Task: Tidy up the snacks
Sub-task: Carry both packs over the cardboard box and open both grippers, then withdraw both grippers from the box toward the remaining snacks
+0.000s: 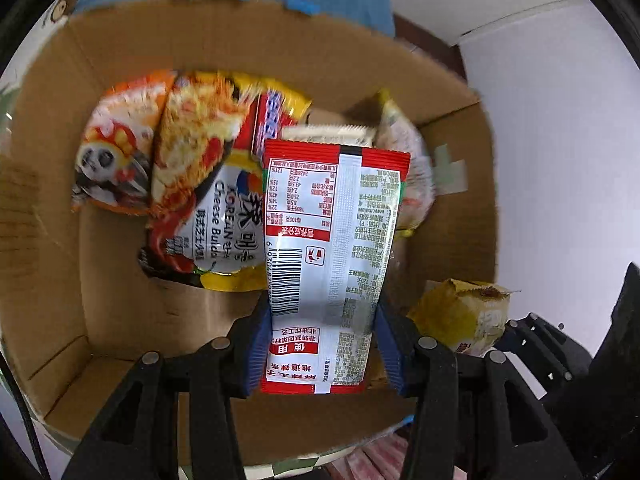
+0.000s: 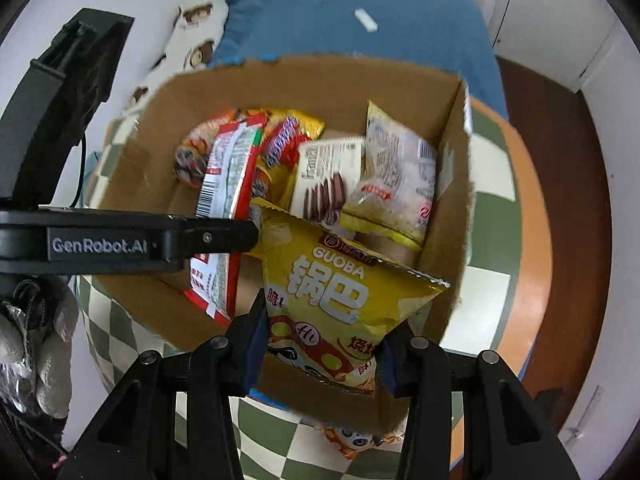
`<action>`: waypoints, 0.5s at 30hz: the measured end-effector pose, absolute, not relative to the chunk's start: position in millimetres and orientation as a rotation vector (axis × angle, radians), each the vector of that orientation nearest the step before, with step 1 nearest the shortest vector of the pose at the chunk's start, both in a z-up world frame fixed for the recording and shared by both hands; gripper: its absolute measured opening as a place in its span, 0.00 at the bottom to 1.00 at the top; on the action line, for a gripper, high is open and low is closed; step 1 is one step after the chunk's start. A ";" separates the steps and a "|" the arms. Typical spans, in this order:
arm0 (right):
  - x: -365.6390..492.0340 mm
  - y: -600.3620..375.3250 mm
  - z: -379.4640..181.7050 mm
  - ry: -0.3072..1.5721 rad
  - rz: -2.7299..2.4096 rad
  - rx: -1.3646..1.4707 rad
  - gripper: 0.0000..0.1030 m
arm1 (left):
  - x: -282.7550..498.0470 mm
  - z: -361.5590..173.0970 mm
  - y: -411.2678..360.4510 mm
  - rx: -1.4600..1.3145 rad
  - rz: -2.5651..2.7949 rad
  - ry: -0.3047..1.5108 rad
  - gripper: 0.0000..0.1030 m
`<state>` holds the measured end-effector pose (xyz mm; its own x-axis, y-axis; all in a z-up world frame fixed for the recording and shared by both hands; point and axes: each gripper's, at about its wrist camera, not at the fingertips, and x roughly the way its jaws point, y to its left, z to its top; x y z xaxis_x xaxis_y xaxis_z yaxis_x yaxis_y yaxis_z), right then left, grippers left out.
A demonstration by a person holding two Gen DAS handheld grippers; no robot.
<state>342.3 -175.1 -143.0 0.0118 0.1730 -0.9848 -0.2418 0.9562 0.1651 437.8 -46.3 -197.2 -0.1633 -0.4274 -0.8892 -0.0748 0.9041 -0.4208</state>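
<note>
Cardboard box (image 2: 452, 184) on checkered cloth (image 2: 490, 184), blue cushion (image 2: 352, 20) behind

A panda-print packet (image 2: 352, 440) lies half hidden under the cardboard box (image 2: 448, 240) (contents unreadable).

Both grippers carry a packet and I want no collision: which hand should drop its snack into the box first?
Probably left: its gripper holds the red packet over the cardboard box; the right's yellow bag overhangs the near wall.

My blue-padded tongs are squeezing glossy plastic: a red-white packet (image 1: 332, 248) and a yellow GUOBA bag (image 2: 340, 296), above a matt, rough-edged cardboard box (image 2: 448, 208).
</note>
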 end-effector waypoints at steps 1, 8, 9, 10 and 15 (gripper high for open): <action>345.1 -174.5 -147.8 1.541 0.325 -0.060 0.47 | 436.4 -201.0 -47.6 -0.389 -0.329 1.736 0.44; 355.0 -167.1 -172.6 1.653 0.311 -0.098 0.90 | 431.1 -215.9 -44.1 -0.423 -0.295 1.782 0.78; 355.8 -166.6 -172.6 1.654 0.299 -0.098 0.90 | 431.9 -214.0 -42.6 -0.411 -0.287 1.772 0.89; 352.6 -166.5 -175.9 1.646 0.296 -0.104 0.90 | 431.8 -211.5 -40.3 -0.403 -0.282 1.764 0.90; 350.8 -165.3 -172.6 1.618 0.252 -0.103 0.91 | 432.1 -193.5 -29.0 -0.366 -0.249 1.714 0.91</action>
<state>350.8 -165.3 -172.6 -0.0659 0.0870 -0.9940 -0.2193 0.9706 0.0995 432.1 -29.0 -193.5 -0.1471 -0.3781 -0.9140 -0.1019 0.9249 -0.3662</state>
